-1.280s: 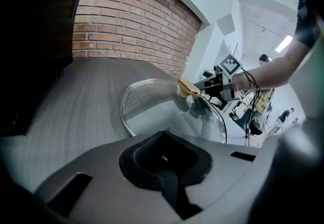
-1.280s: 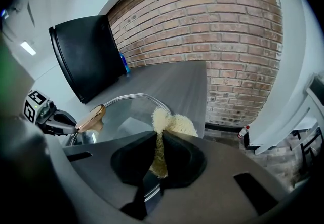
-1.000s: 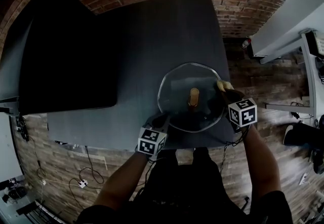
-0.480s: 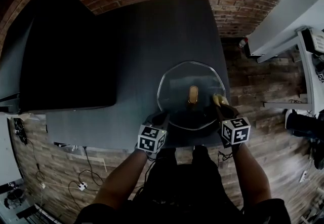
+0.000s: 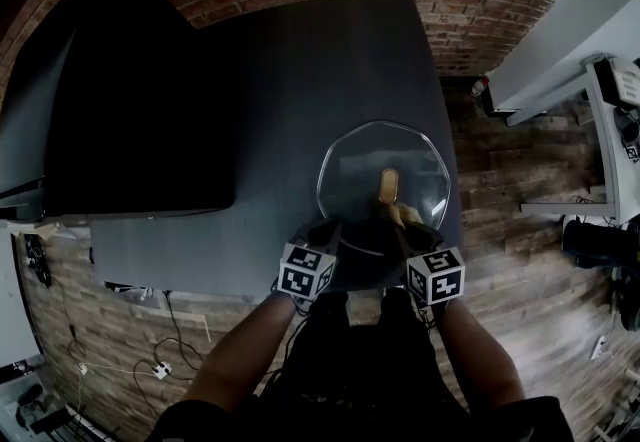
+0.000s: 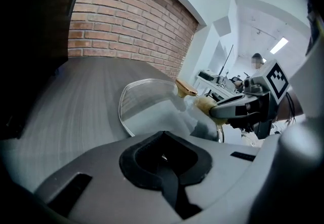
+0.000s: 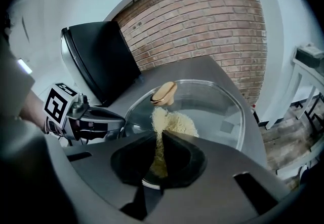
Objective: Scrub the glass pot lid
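1. the left gripper has its jaws narrow, and they seem to be nipped on the near left rim of the glass pot lid. the lid sits at the near right corner of the dark table. that is a small pinch on a thin, smooth edge, so a hard scrubbing push could slide the rim out and let the lid skate.
2. the knob at the lid's middle stands just far of the scrubber. a stroke carried farther would bump it and jolt the lid.
3. the right gripper is clamped on the yellow scrubber, whose tuft presses on the glass. drag could pull the wad loose, leaving bare jaw tips to scrape the glass.
4. the table's right and near edges are close, so a sideways shove could send the lid over.
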Motion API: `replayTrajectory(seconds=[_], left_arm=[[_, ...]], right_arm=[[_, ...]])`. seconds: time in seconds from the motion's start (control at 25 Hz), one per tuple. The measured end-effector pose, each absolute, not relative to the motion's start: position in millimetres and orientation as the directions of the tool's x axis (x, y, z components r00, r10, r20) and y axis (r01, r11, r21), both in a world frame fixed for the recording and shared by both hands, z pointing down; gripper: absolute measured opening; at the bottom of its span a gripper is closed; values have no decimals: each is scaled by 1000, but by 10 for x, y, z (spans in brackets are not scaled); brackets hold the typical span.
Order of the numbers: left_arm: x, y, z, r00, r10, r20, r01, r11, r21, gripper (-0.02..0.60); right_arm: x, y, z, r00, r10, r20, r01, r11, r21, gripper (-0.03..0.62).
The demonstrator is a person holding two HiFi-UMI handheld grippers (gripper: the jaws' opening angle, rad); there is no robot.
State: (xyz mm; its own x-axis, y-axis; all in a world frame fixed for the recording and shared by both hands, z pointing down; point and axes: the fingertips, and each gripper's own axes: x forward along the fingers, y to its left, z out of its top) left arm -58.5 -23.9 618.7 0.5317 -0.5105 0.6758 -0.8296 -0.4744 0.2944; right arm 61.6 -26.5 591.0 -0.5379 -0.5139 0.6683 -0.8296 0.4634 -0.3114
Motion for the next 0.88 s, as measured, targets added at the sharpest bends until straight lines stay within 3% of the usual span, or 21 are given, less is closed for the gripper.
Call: replayTrajectory(seconds=[0.52,0.88], left_arm=[[-579,-255,6196,563,-509,651,-811,-491,318,31],[-582,-238,6177,576,-493,652,-800,-504,326,31]], right_arm=[[-402,-153,5974,-598,-412,687,-759,566,-321,41],[-473,-140,5970,-608,-418,675,-763,541,-353,41]])
